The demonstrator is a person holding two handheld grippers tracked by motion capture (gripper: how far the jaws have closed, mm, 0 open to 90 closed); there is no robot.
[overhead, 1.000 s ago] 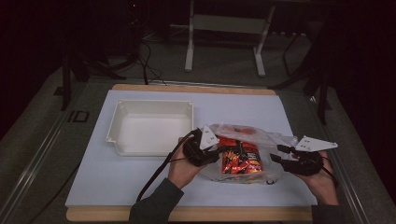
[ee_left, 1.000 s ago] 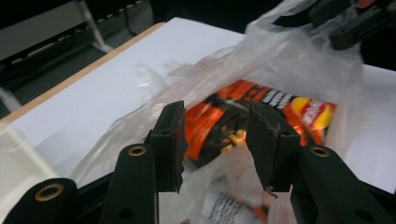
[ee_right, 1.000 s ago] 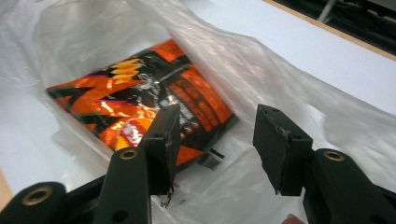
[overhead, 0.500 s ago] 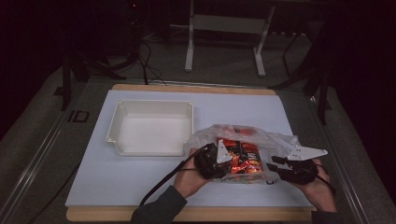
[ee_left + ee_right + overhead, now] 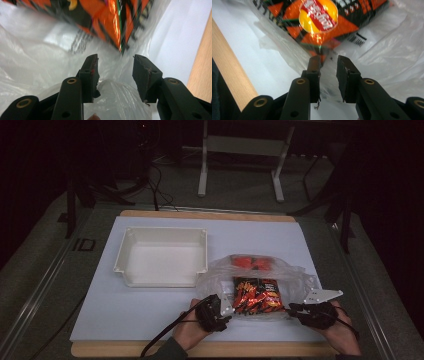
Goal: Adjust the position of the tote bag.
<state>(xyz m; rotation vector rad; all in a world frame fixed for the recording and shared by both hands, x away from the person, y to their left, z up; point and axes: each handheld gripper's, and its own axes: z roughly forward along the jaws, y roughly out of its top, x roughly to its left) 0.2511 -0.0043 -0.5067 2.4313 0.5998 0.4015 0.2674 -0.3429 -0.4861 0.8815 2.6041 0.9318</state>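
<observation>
A clear plastic bag [image 5: 297, 277] lies on the white mat [image 5: 150, 315], right of centre. Inside it are an orange-and-black snack packet [image 5: 256, 295] and red items [image 5: 252, 263] at the far end. My left gripper [image 5: 231, 308] is at the bag's near left corner. In the left gripper view it [image 5: 115, 72] is open, with a bulge of the film [image 5: 117, 95] between the jaws and the packet [image 5: 105, 22] beyond. My right gripper [image 5: 292, 309] is at the near right corner. Its jaws [image 5: 328, 72] have just been closing and stand narrowly apart around thin film [image 5: 327, 82], the packet [image 5: 319, 17] ahead.
A white tray [image 5: 120, 262] stands on the mat, left of the bag and farther back. The mat lies on a wooden board whose near edge [image 5: 225, 350] runs under both hands. Cables trail from the grippers. Table legs and dark floor lie beyond the far edge.
Both hands have sunk and drawn toward the near edge, from over the bag's middle to its near corners. The bag has settled flatter on the mat.
</observation>
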